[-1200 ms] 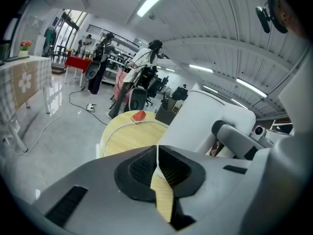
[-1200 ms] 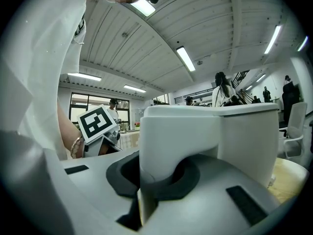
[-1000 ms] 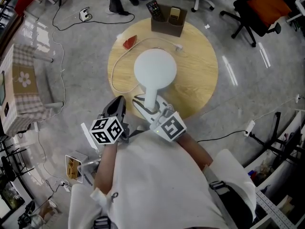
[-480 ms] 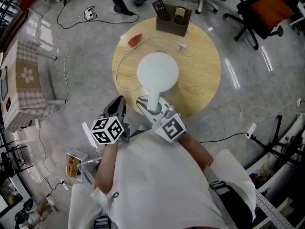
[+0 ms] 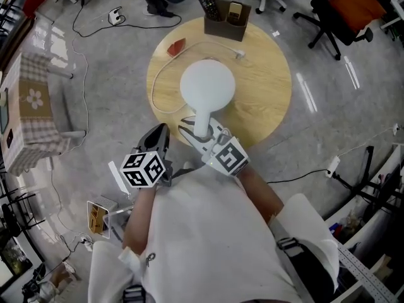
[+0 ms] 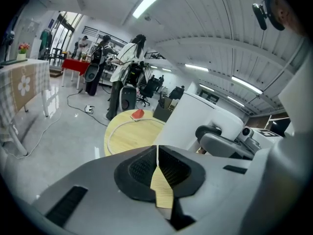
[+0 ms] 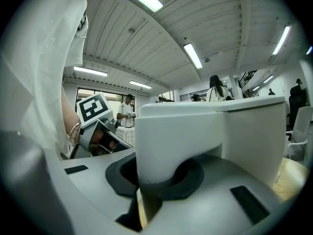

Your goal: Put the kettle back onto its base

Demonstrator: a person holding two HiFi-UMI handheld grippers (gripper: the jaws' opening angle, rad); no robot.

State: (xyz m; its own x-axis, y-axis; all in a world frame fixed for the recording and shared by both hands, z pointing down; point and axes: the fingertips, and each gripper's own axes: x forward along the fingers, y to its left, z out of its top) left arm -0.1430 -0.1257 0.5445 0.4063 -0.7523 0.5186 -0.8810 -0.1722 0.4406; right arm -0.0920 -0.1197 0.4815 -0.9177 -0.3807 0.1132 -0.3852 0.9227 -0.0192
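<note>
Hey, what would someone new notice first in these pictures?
The white kettle dominates, seen from above over the round wooden table, its handle clamped in the right gripper at the table's near edge. The left gripper hangs shut and empty beside it, off the table.

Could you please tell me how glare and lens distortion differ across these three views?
Head view: sharp, streaks of glare on the floor. Left gripper view: strong fisheye bending, black corners, bright ceiling lights. Right gripper view: same fisheye; the kettle looms large up close.
</note>
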